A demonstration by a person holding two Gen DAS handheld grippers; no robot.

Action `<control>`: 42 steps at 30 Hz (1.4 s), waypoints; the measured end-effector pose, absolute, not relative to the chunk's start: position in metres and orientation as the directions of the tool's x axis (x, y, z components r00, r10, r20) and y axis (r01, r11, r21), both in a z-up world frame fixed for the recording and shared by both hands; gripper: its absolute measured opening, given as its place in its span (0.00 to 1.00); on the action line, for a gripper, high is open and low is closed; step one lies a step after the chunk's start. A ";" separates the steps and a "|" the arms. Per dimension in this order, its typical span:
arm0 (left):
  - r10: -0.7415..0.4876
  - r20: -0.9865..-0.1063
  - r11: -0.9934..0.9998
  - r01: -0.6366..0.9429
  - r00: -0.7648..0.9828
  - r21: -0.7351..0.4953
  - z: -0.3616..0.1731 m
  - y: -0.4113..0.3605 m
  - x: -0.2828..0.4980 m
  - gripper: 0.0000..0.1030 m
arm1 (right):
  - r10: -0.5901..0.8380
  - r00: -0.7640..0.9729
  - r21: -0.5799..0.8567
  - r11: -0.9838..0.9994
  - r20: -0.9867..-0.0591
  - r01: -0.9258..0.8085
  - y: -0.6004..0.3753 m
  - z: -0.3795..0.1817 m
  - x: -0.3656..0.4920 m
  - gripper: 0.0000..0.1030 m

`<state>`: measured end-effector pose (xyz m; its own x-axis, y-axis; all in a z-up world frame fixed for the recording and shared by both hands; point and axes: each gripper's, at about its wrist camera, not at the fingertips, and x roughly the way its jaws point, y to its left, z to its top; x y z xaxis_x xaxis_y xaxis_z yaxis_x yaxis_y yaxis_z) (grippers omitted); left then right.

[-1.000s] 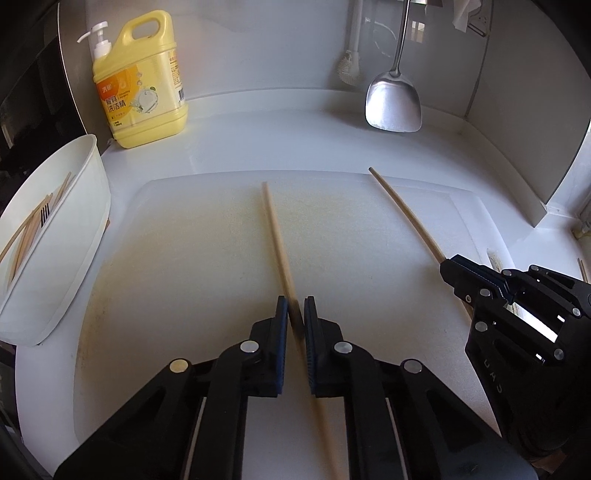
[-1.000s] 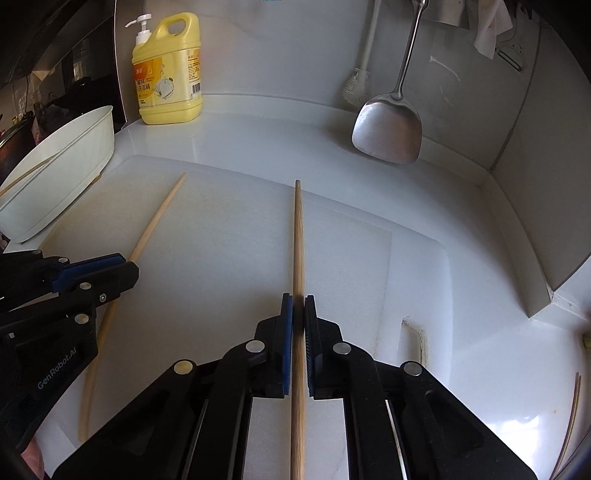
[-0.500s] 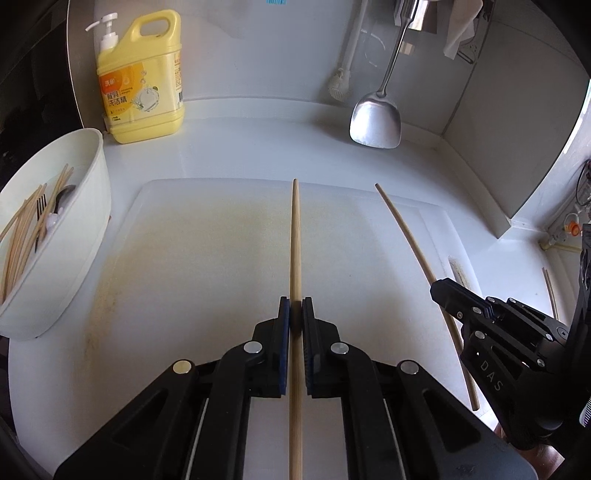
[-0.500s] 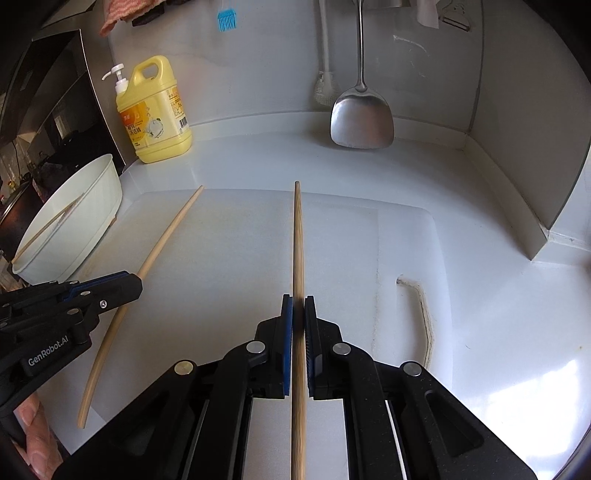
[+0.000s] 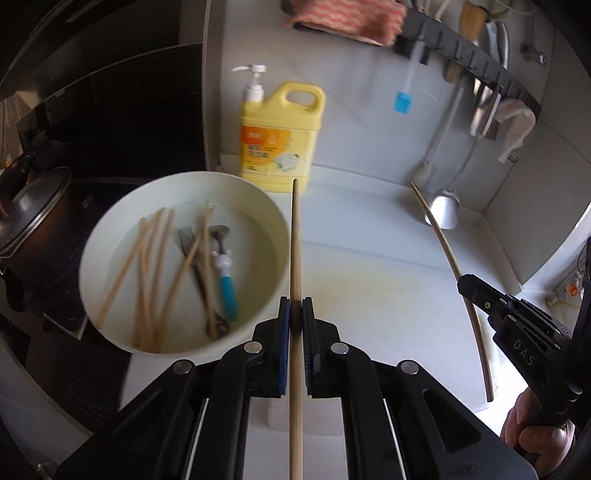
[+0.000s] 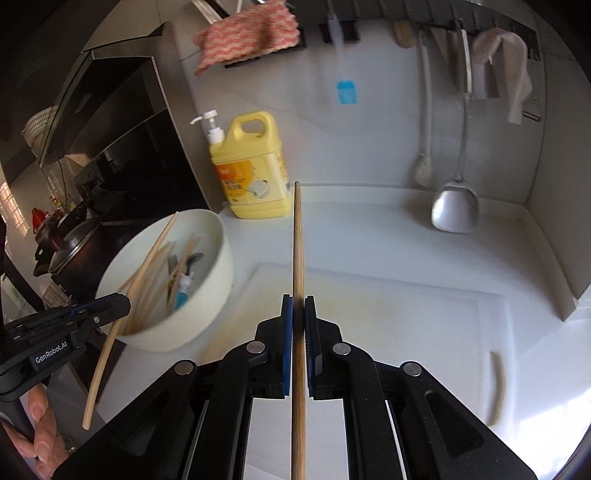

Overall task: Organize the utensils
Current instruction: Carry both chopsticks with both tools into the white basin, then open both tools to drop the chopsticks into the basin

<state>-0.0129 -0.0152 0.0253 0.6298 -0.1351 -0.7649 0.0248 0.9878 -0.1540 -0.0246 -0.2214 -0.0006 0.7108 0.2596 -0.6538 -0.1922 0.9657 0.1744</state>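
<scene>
My left gripper (image 5: 295,314) is shut on a long wooden chopstick (image 5: 295,240), held in the air beside the right rim of a white bowl (image 5: 275,218). The bowl holds several chopsticks (image 5: 147,266), a fork and a blue-handled tool (image 5: 227,284). My right gripper (image 6: 298,314) is shut on a second chopstick (image 6: 297,240), lifted above the white cutting board (image 6: 406,314). The right gripper (image 5: 469,286) with its chopstick (image 5: 454,266) shows at the right of the left wrist view. The left gripper (image 6: 118,302) shows at lower left of the right wrist view, by the bowl (image 6: 207,295).
A yellow detergent jug (image 5: 280,140) stands at the back wall behind the bowl. A steel spatula (image 6: 456,210) and a brush hang on the wall at the right. A dark pot (image 5: 33,206) sits on the stove to the left. A striped cloth (image 6: 247,33) hangs above.
Both grippers have lifted their chopsticks off the cutting board and swung left. The bowl is now close under the left gripper.
</scene>
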 end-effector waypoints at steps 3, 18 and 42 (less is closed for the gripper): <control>-0.098 -0.759 0.990 -0.015 0.644 -0.140 0.028 0.039 0.003 0.07 | 0.291 0.697 0.183 0.956 -0.655 -0.227 -0.172 0.004 -0.004 0.06; -0.104 -0.850 0.989 -0.035 0.516 -0.142 -0.041 0.165 0.094 0.07 | 0.329 0.558 0.239 0.944 -0.762 -0.229 -0.019 -0.043 0.089 0.06; -0.023 -0.865 0.983 -0.146 0.502 -0.110 -0.041 0.175 0.099 0.79 | 0.300 0.526 0.181 0.947 -0.795 -0.266 -0.006 -0.048 0.114 0.23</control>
